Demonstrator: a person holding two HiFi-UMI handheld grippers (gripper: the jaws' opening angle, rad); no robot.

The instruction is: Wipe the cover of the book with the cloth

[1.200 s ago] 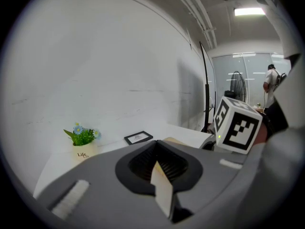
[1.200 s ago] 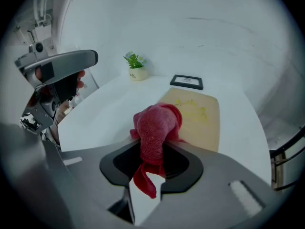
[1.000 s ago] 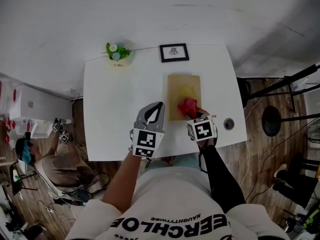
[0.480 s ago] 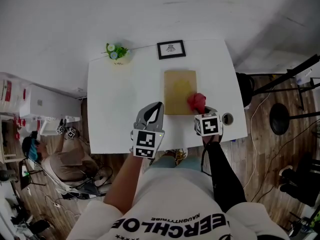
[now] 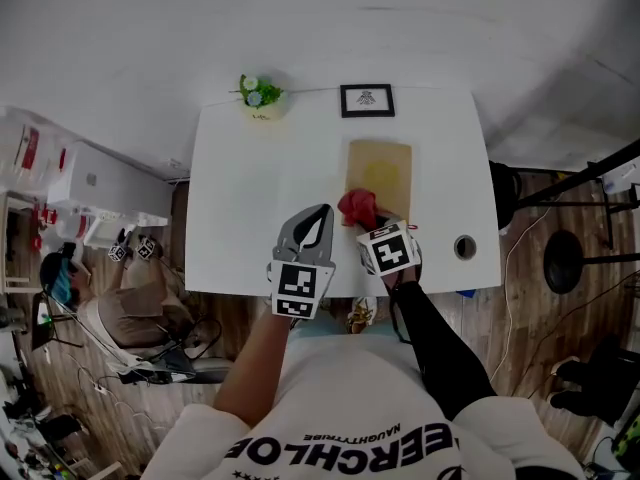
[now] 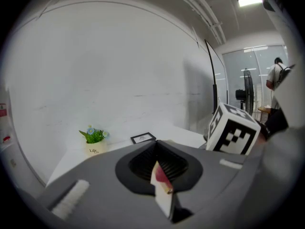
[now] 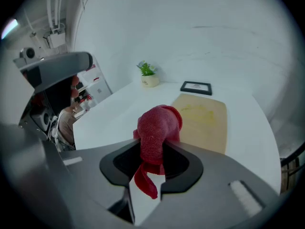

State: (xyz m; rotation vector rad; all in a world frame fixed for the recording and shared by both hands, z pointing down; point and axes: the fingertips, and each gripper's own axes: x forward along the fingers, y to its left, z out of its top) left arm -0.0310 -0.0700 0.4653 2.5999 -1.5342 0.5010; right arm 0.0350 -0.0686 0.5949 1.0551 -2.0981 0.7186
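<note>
Swinging back toward the white desk's (image 5: pixel 250 198) left edge, the right gripper (image 7: pixel 151 168) is pinching the floppy crumpled red cloth (image 7: pixel 158 125) mid-bunch over the stiff flat tan book (image 5: pixel 385 173), while the left gripper (image 5: pixel 312 220) is idling, jaws pressed together.

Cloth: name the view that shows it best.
Right gripper view: the cloth fills the centre, clamped in the right gripper. The head view shows it small, at the book's near left corner. The left gripper view doesn't show it.
</note>
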